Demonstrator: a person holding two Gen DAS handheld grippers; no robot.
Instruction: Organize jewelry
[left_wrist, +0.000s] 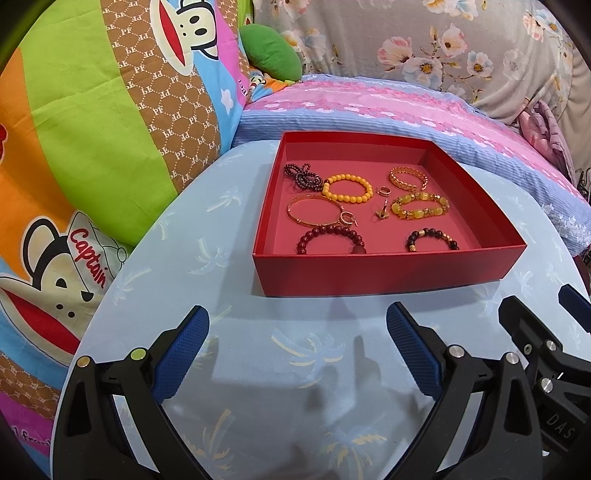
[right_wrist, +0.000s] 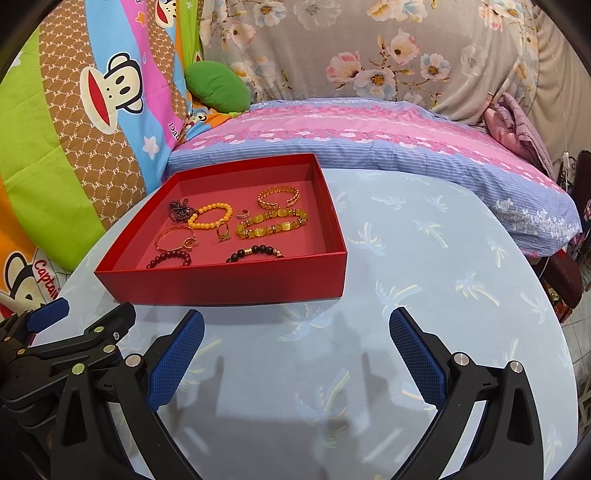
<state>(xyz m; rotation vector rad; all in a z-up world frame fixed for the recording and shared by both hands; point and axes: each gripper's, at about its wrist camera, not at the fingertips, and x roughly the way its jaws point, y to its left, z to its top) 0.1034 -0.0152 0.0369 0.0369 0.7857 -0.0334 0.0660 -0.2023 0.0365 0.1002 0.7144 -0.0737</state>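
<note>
A red box (left_wrist: 388, 271) (right_wrist: 221, 284) stands on a round light-blue table (left_wrist: 258, 369) (right_wrist: 424, 258). Inside lie several pieces: a yellow bead bracelet (left_wrist: 347, 189) (right_wrist: 210, 218), an amber bead bracelet (left_wrist: 421, 205) (right_wrist: 273, 223), a gold cuff (left_wrist: 408, 177) (right_wrist: 277, 197), a thin gold bangle (left_wrist: 316, 210), two dark bead bracelets (left_wrist: 330, 238) (left_wrist: 432, 240) and small rings (left_wrist: 382, 212). My left gripper (left_wrist: 297, 325) is open and empty in front of the box. My right gripper (right_wrist: 297, 325) is open and empty, to the right of the left one.
Colourful cartoon pillows (left_wrist: 92, 129) press against the table's left edge. A pink and blue quilt (right_wrist: 369, 136) lies behind the table, with floral fabric (right_wrist: 369, 48) beyond. The right gripper's body shows in the left wrist view (left_wrist: 546, 350).
</note>
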